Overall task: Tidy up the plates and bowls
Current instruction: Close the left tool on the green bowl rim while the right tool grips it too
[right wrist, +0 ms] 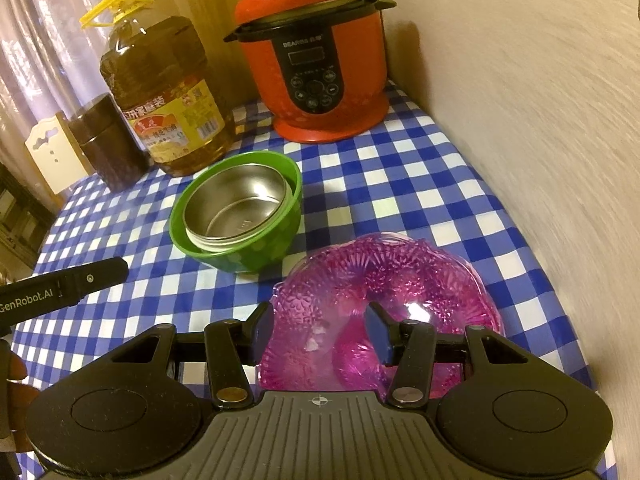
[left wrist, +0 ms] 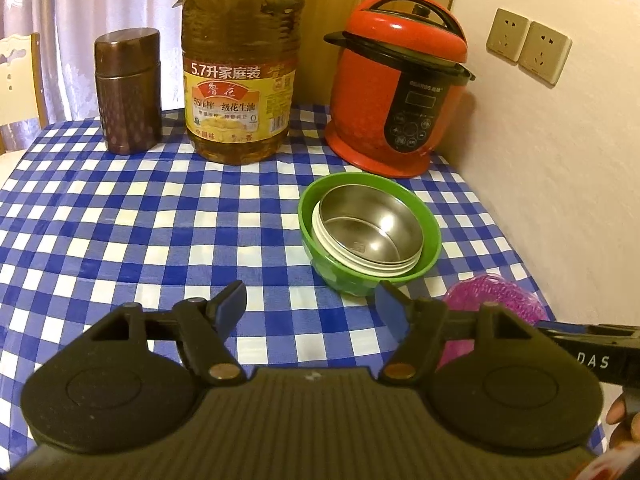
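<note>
Brown canister [left wrist: 127, 92] at far left of the desk [left wrist: 120, 216], upright. Next right: large oil bottle [left wrist: 240, 76], then red pressure cooker [left wrist: 396, 84] against the wall. None of these look to be part of the job.

Left claw [left wrist: 310, 304]: released, jaws wide apart, only checked cloth between them. It hangs over bare desk. Green bowl [left wrist: 370, 232] sits ahead and to the right of it, near but apart. A steel bowl [left wrist: 366, 222] is nested inside the green one, seated slightly off-centre toward the bowl's left wall, as the left camera shows it.

Right claw [right wrist: 320, 332]: jaws partly apart, not clenched on anything I can confirm. It is over the near rim of the pink patterned glass plate [right wrist: 384, 280], which lies flat on the desk at the right edge, just beside the green bowl and nearer the viewer. Left finger stands at the plate's left rim, right finger over its inner part. Whether either pad touches the glass cannot be told.

Judgement: the plate is the remaining loose piece, and the right claw is clearly the nearer one. The plate is round, so no long axis; the approach would be at the near rim. The bowl stack lies up and left of the plate in the right camera.

Risk: thin, slick glass rim; a shallow bite may slip.
</note>
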`<state>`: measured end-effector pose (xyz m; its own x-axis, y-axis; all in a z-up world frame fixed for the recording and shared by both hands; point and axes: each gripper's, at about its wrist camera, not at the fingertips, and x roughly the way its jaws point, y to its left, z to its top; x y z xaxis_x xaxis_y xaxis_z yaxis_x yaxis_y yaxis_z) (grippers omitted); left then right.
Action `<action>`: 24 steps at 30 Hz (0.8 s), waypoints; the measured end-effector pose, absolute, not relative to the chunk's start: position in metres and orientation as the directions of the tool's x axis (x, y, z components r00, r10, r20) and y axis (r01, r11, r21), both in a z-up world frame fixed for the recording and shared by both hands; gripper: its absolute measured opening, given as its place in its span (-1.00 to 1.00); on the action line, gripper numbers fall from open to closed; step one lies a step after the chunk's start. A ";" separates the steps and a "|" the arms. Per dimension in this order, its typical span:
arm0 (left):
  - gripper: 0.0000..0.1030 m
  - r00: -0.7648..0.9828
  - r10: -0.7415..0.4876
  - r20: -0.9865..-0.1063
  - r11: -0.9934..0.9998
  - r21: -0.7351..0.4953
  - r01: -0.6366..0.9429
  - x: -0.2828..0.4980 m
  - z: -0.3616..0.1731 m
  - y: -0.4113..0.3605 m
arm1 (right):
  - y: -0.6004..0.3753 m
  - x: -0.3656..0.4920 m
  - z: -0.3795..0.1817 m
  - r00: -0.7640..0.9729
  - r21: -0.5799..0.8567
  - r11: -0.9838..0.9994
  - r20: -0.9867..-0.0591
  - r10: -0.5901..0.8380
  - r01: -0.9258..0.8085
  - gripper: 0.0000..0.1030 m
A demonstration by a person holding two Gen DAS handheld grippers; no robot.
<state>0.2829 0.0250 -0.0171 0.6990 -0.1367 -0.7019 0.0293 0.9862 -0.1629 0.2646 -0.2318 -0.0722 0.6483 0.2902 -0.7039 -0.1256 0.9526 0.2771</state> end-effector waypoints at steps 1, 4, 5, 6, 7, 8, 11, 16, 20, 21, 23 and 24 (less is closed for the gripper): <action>0.33 0.702 -0.139 -0.699 0.985 -0.169 0.028 0.283 -0.018 0.025 | -0.232 0.265 -0.072 0.649 0.280 0.952 -0.703 0.291 -0.124 -0.01; 0.33 0.702 -0.149 -0.696 0.980 -0.198 0.012 0.287 -0.020 0.029 | -0.234 0.266 -0.073 0.654 0.305 0.945 -0.692 0.304 -0.116 -0.01; 0.33 0.702 -0.156 -0.695 0.977 -0.213 0.006 0.289 -0.021 0.031 | -0.236 0.267 -0.073 0.659 0.324 0.940 -0.684 0.313 -0.110 -0.01; 0.33 0.700 -0.161 -0.696 0.974 -0.225 0.001 0.291 -0.022 0.032 | -0.237 0.269 -0.072 0.661 0.340 0.935 -0.678 0.321 -0.106 -0.01; 0.34 0.698 -0.163 -0.697 0.972 -0.233 -0.006 0.294 -0.022 0.034 | -0.238 0.271 -0.072 0.665 0.355 0.929 -0.670 0.330 -0.103 -0.01; 0.34 0.698 -0.167 -0.696 0.969 -0.245 -0.012 0.297 -0.023 0.036 | -0.239 0.273 -0.071 0.671 0.368 0.924 -0.660 0.337 -0.102 -0.01; 0.34 0.700 -0.190 -0.688 0.953 -0.300 -0.036 0.309 -0.026 0.041 | -0.239 0.283 -0.067 0.688 0.401 0.911 -0.634 0.353 -0.098 -0.01; 0.34 0.703 -0.218 -0.677 0.935 -0.350 -0.047 0.336 -0.034 0.045 | -0.238 0.305 -0.065 0.702 0.472 0.877 -0.596 0.390 -0.086 -0.01; 0.34 0.691 -0.229 -0.685 0.925 -0.375 -0.065 0.359 -0.048 0.044 | -0.236 0.327 -0.071 0.700 0.507 0.859 -0.590 0.402 -0.067 -0.01; 0.33 0.685 -0.238 -0.689 0.919 -0.388 -0.071 0.364 -0.053 0.044 | -0.235 0.333 -0.073 0.699 0.513 0.856 -0.588 0.407 -0.067 -0.01; 0.32 0.671 -0.250 -0.698 0.909 -0.408 -0.086 0.374 -0.062 0.045 | -0.232 0.343 -0.078 0.695 0.513 0.856 -0.593 0.407 -0.064 -0.01; 0.32 0.665 -0.259 -0.700 0.903 -0.420 -0.090 0.378 -0.067 0.045 | -0.231 0.348 -0.080 0.690 0.513 0.856 -0.597 0.409 -0.064 -0.01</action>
